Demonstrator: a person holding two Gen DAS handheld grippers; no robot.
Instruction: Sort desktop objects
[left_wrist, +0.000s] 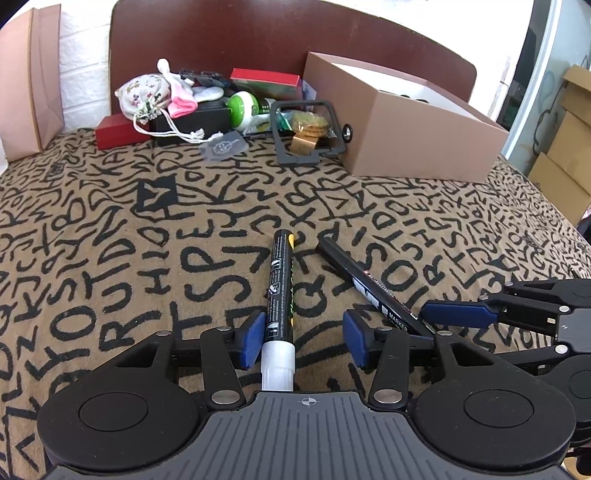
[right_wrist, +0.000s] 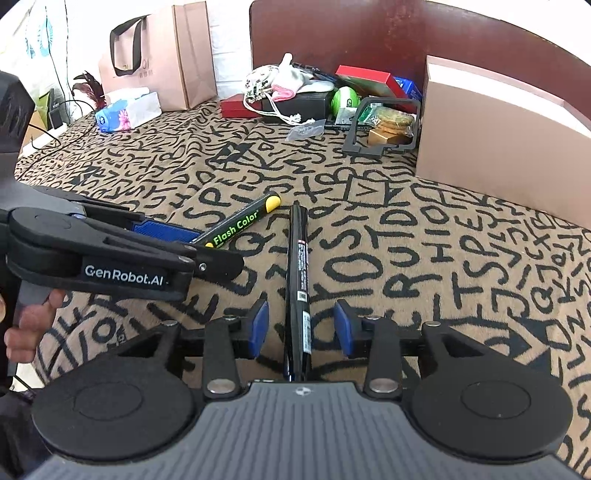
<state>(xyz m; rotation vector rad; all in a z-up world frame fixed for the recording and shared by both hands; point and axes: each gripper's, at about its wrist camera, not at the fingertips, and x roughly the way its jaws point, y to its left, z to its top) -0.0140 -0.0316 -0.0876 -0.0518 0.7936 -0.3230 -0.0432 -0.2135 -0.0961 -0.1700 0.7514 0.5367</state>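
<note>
My work surface is a tan cloth printed with black letters (left_wrist: 110, 229), closed at the far edge by a dark red-brown board (left_wrist: 258, 37), a row of clutter and a brown cardboard box (left_wrist: 413, 129), with bare cloth between that row and my 2 grippers. My left gripper (left_wrist: 303, 338) stands open around a black chalk marker with a white cap and yellow end (left_wrist: 281, 284), which lies on the cloth touching the left pad only. My right gripper (right_wrist: 301, 328) stands open around a slim black permanent marker (right_wrist: 298, 280), neither pad touching it.
</note>
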